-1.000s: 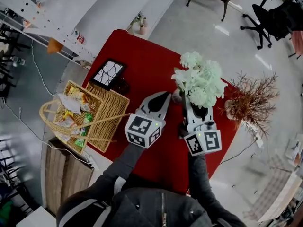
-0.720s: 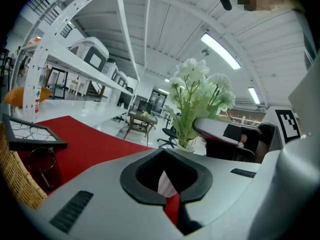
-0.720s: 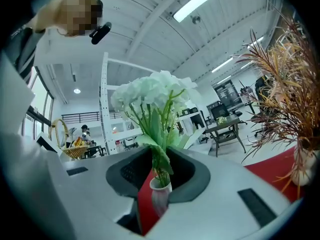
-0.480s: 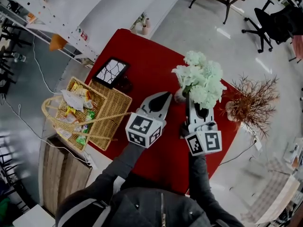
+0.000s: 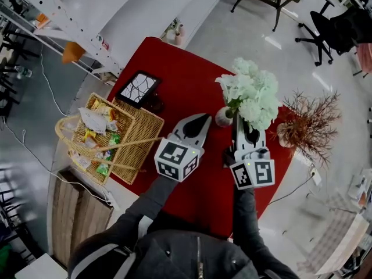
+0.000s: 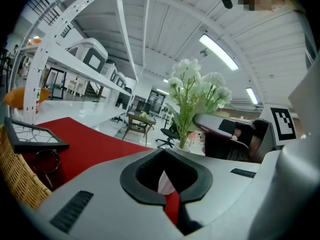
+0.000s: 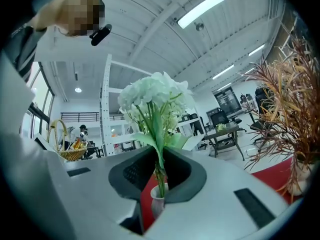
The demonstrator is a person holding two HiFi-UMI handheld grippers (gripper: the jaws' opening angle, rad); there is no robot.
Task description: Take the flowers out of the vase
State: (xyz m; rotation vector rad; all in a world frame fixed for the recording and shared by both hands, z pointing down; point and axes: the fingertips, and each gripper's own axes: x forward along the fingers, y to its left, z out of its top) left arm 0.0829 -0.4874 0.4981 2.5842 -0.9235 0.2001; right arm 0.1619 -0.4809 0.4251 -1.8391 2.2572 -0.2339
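Flowers [image 5: 251, 97]: white ruffled heads on thin green stems, standing in the small round white vase [image 5: 224, 117] on the red desk [image 5: 174, 68] | your right gripper [image 5: 236, 116]: jaws closing on the stems just above the vase | your left gripper [image 5: 203, 120]: jaws together, empty, left of the vase.

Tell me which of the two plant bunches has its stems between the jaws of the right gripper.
The white flowers with green stems: the jaws of the right gripper are closing on those stems. The dried reddish-brown branches stand apart, untouched.
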